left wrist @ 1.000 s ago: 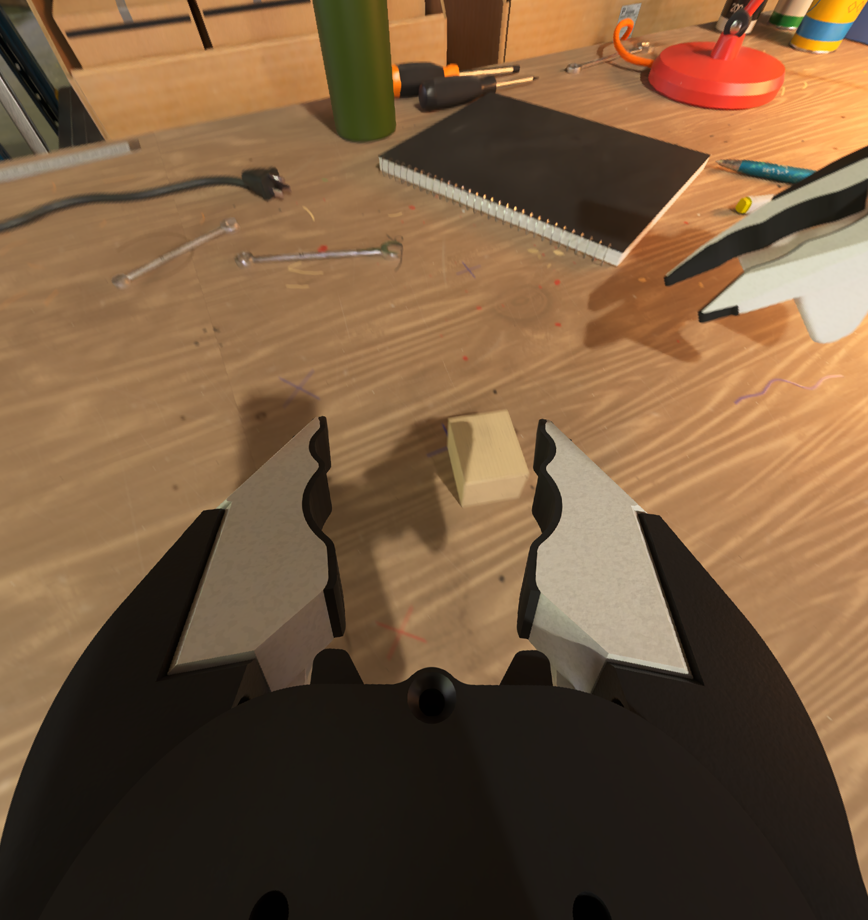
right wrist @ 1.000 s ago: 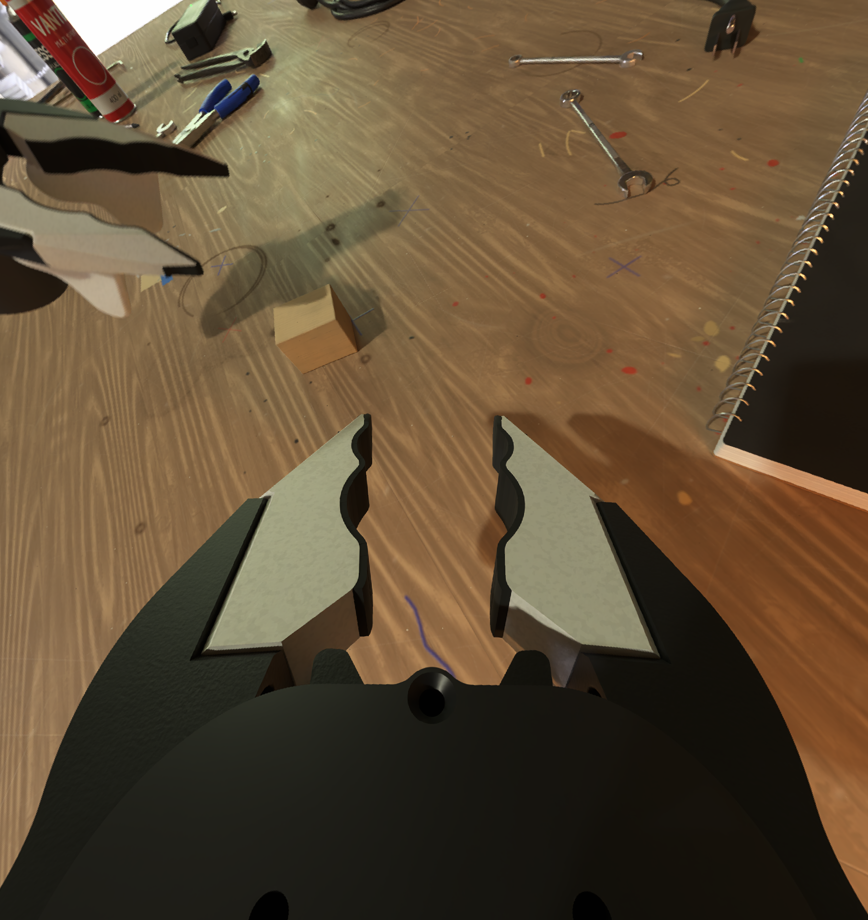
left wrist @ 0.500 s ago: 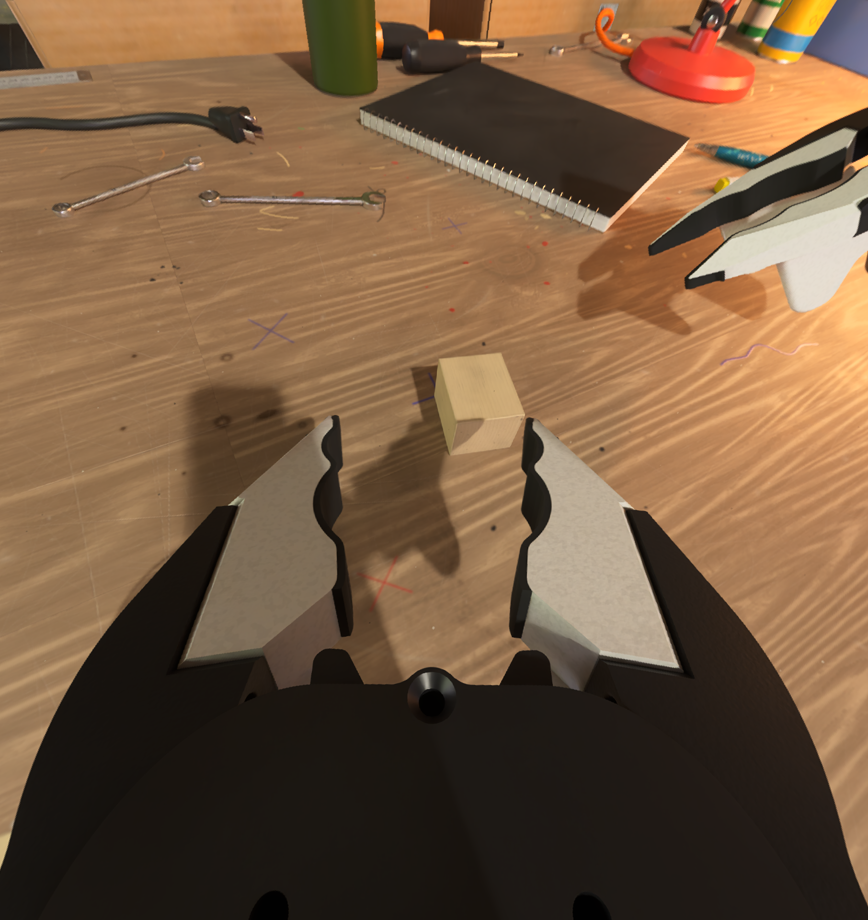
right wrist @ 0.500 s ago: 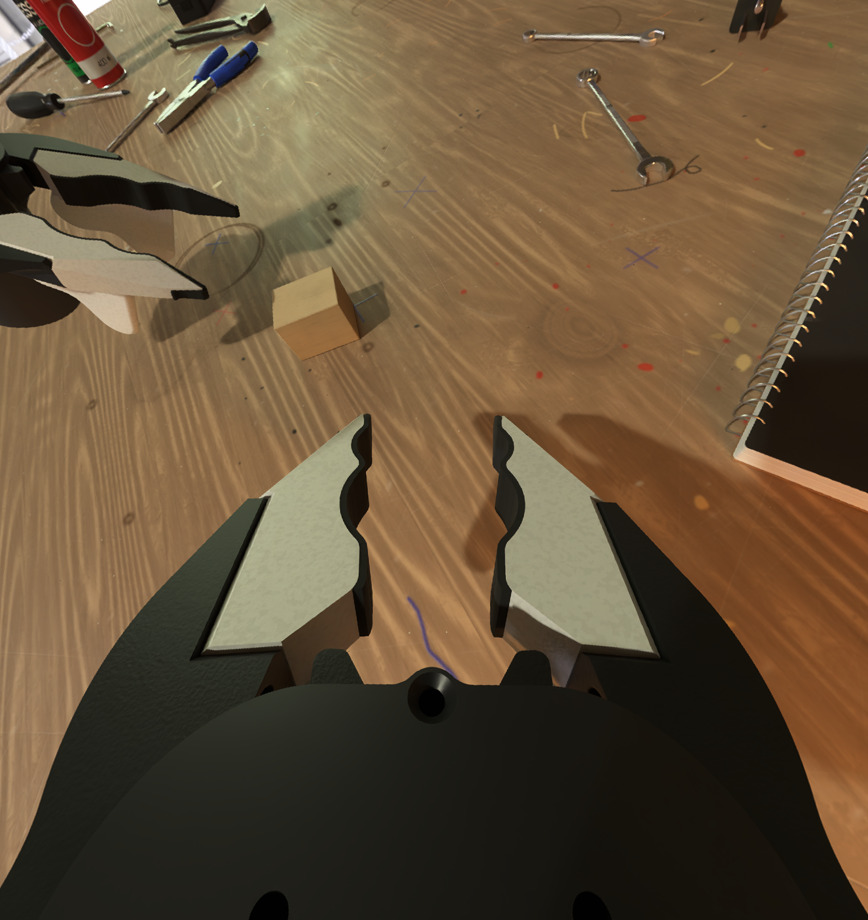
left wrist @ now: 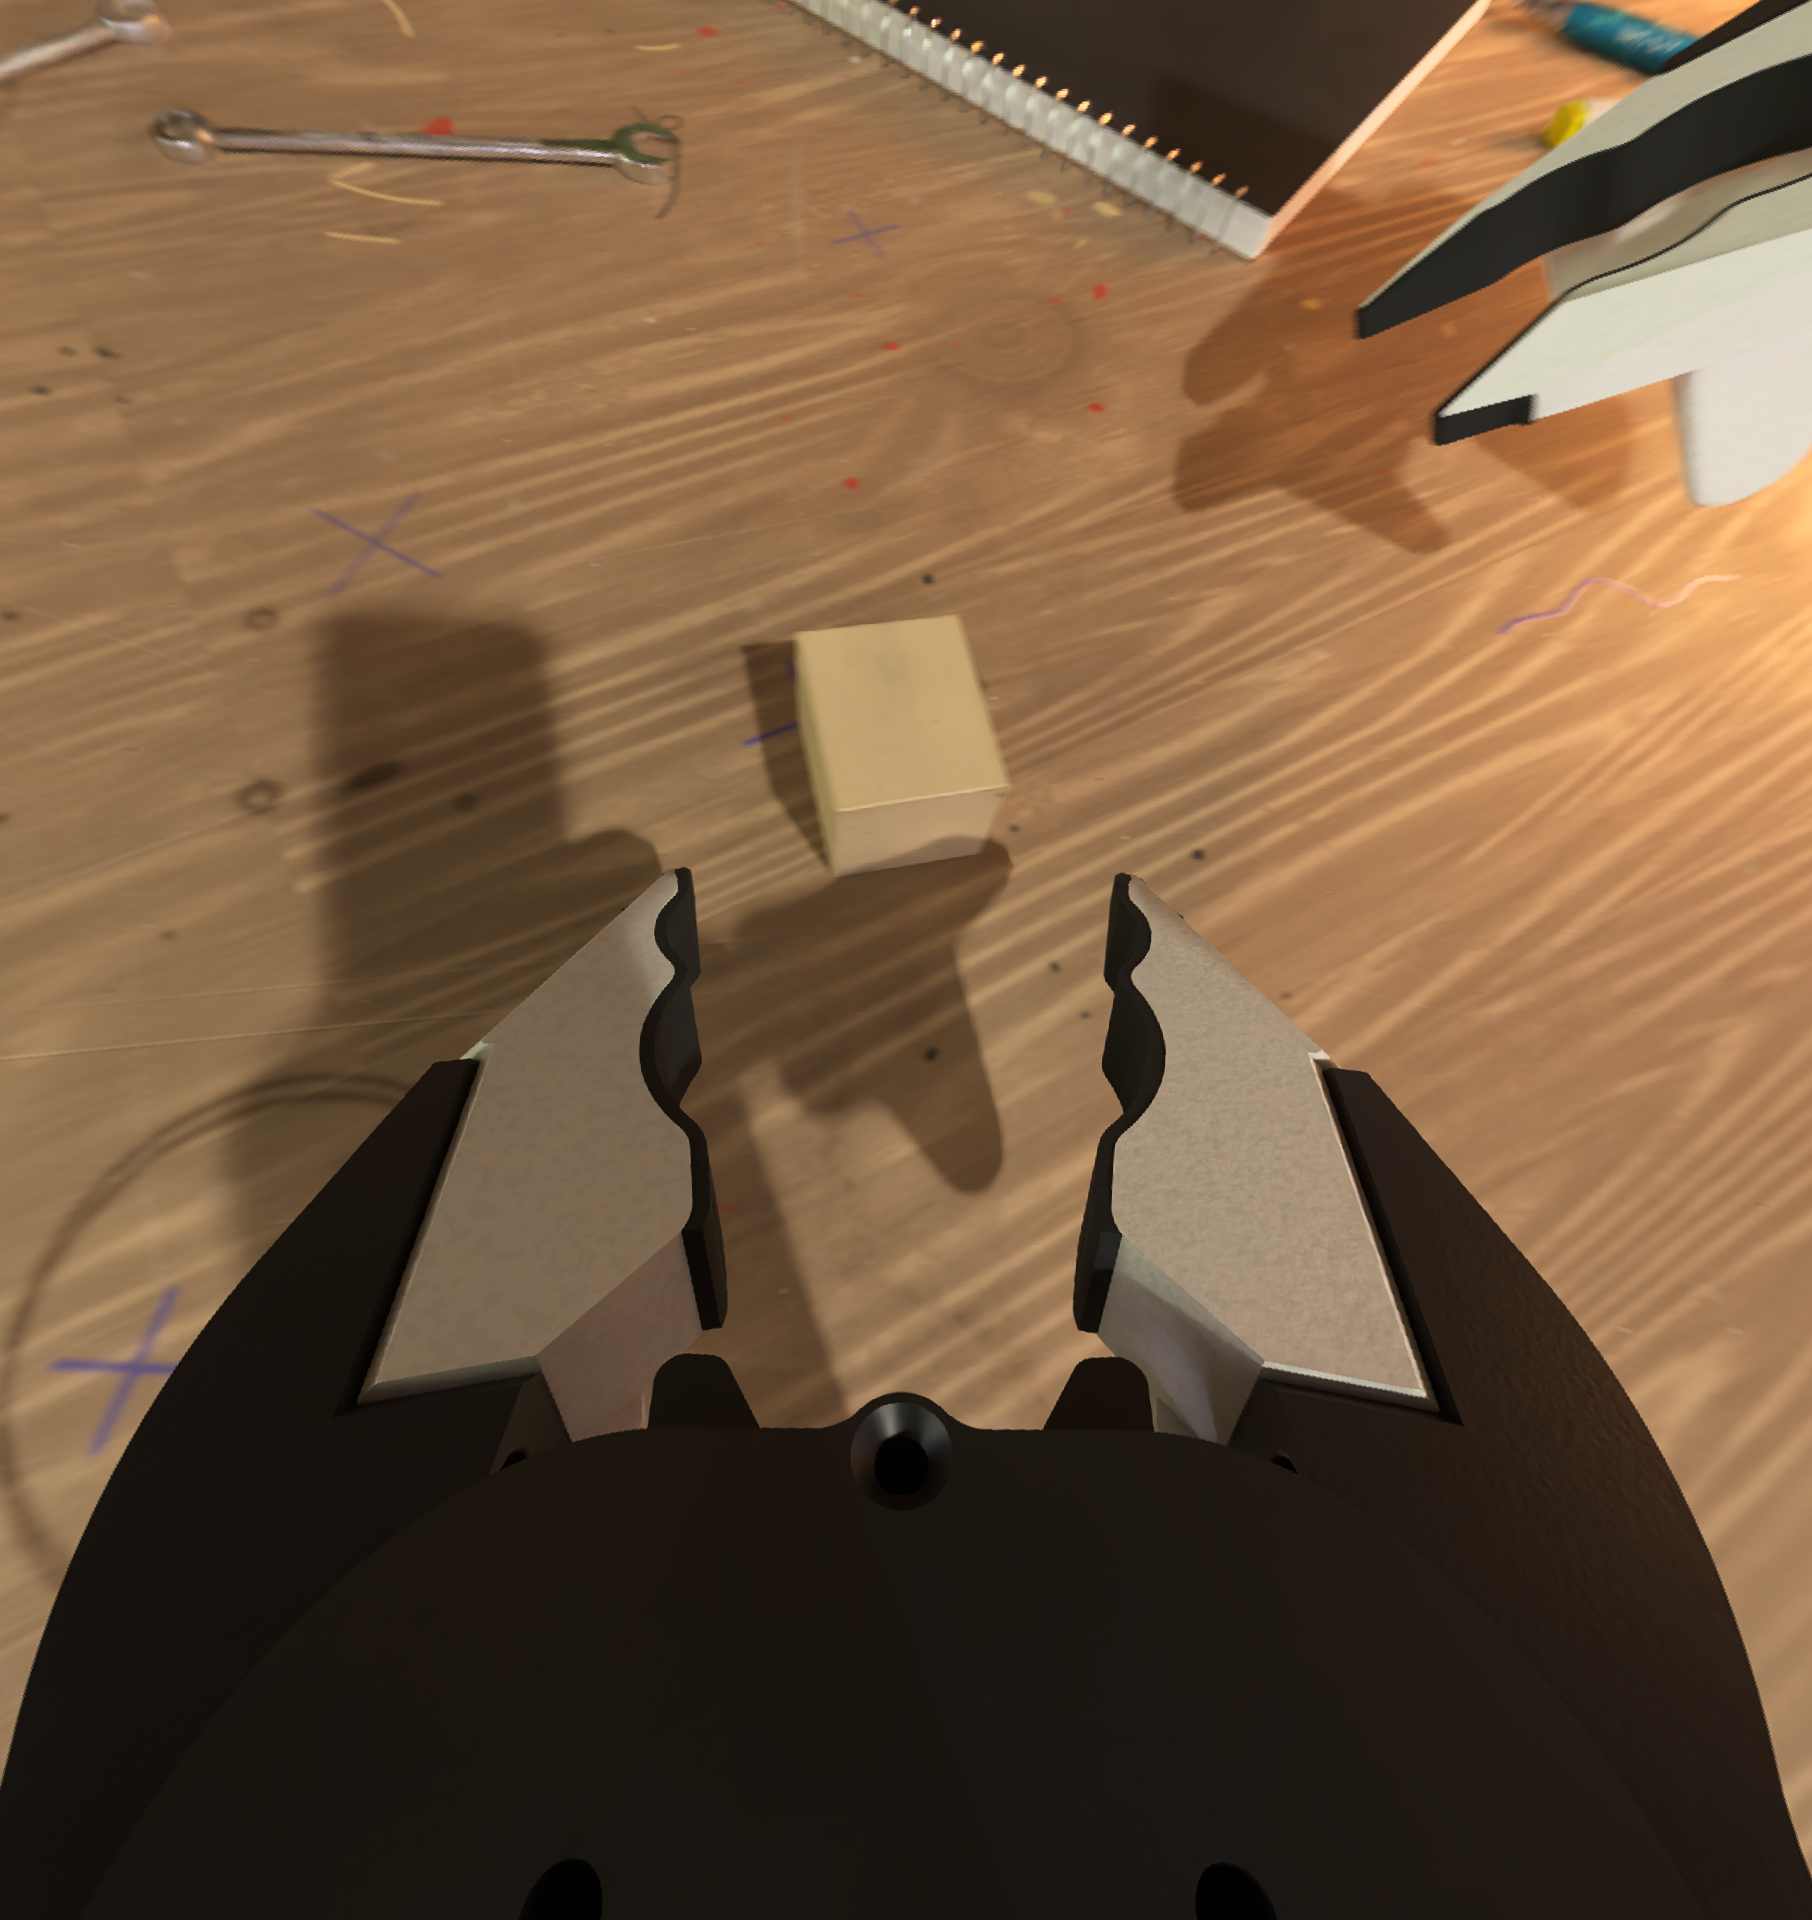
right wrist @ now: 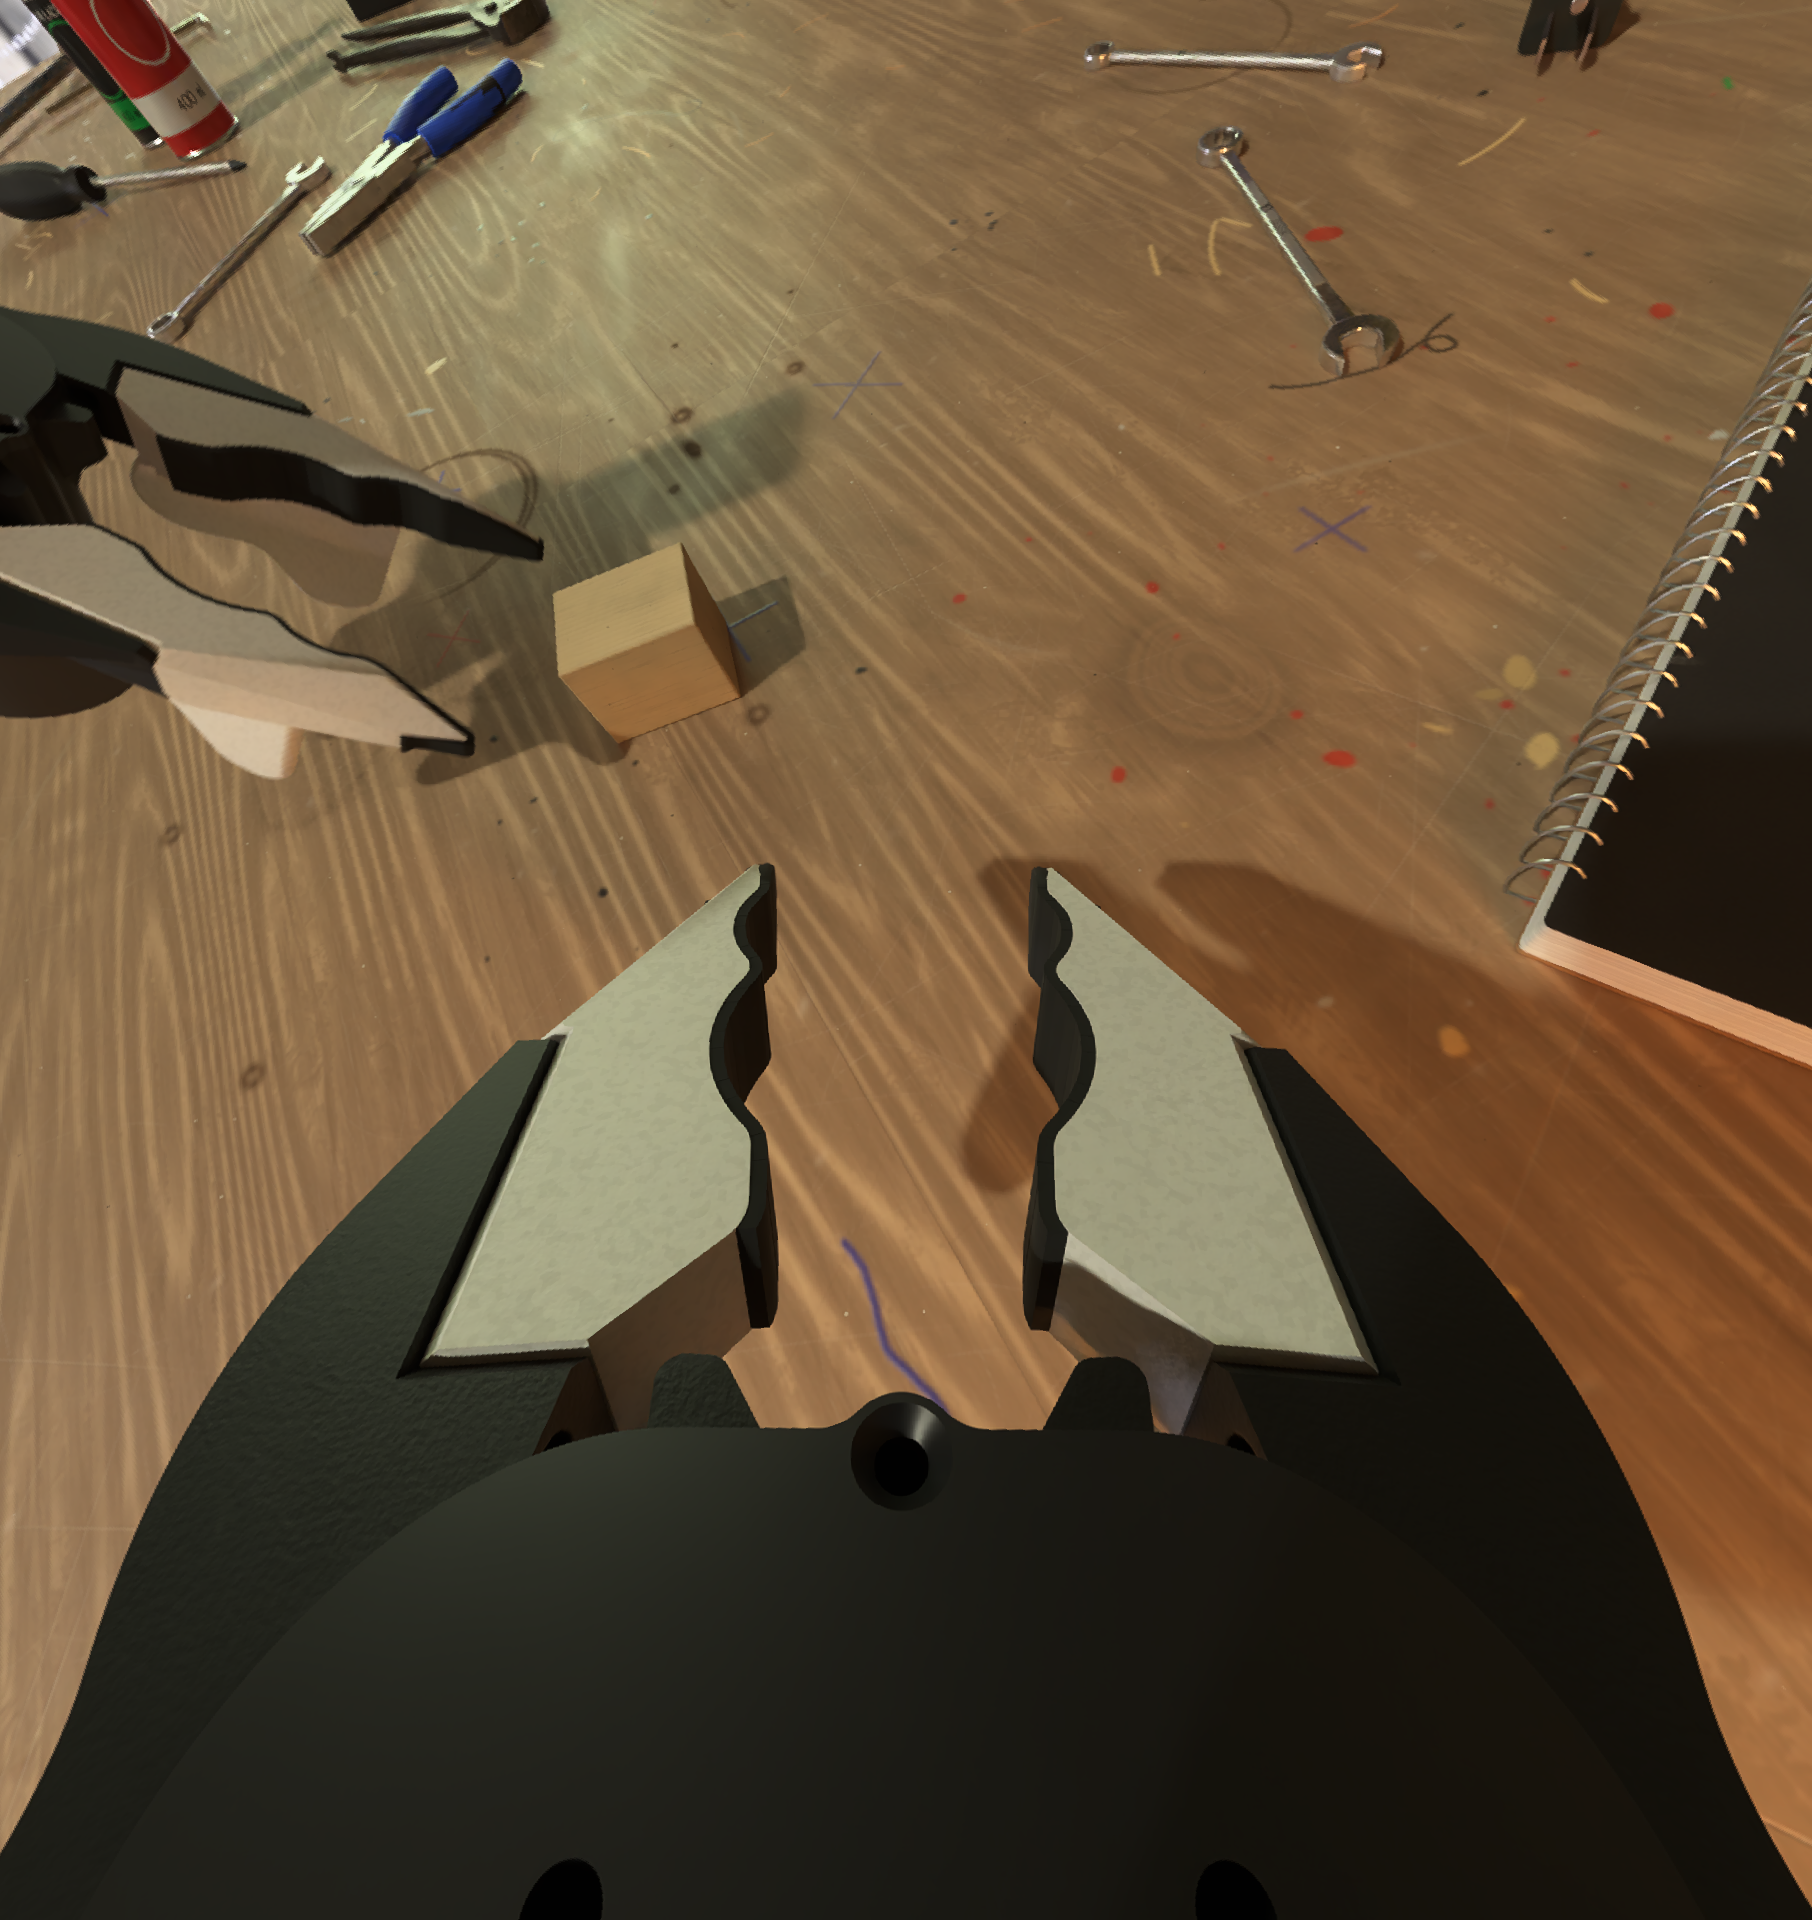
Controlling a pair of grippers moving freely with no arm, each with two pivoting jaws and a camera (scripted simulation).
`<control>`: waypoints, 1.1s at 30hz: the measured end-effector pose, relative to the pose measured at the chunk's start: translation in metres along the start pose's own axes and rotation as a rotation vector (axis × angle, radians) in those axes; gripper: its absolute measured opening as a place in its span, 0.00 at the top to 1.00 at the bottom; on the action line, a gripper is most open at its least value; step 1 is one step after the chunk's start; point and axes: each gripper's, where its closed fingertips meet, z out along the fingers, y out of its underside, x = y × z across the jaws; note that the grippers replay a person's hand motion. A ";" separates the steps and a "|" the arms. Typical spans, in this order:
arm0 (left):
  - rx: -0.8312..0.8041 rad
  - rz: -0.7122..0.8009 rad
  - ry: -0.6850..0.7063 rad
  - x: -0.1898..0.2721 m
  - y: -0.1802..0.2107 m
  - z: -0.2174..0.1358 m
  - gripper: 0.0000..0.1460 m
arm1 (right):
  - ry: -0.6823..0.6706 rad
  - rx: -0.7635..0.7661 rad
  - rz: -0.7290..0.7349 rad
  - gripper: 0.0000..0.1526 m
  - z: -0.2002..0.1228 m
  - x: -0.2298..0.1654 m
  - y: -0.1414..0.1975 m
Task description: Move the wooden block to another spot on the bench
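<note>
The wooden table (left wrist: 1297, 935) carries the wooden block (left wrist: 897, 743) mid-surface, well clear of every edge, just ahead of my left gripper (left wrist: 897, 883), jaws spread, empty. My right gripper (right wrist: 902, 873) hovers aside, jaws released. To grasp well: advance, straddle the block's narrow faces squarely, then close. Since the earlier frame, I have centred on the block and tilted downward.

There are two tools: the left tool (left wrist: 897, 883) and the right tool (right wrist: 900, 878). There is one wooden block (left wrist: 897, 732). There is one black notebook (right wrist: 1775, 665). Three wrenches (right wrist: 1291, 244) lie on the surface (right wrist: 985, 260). There is one screwdriver (right wrist: 60, 187), one pair of blue pliers (right wrist: 403, 151) and one red can (right wrist: 149, 68).
</note>
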 end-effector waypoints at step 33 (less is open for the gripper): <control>-0.154 0.412 0.052 -0.025 -0.038 0.022 0.72 | -0.023 0.023 0.015 0.69 -0.009 0.001 -0.004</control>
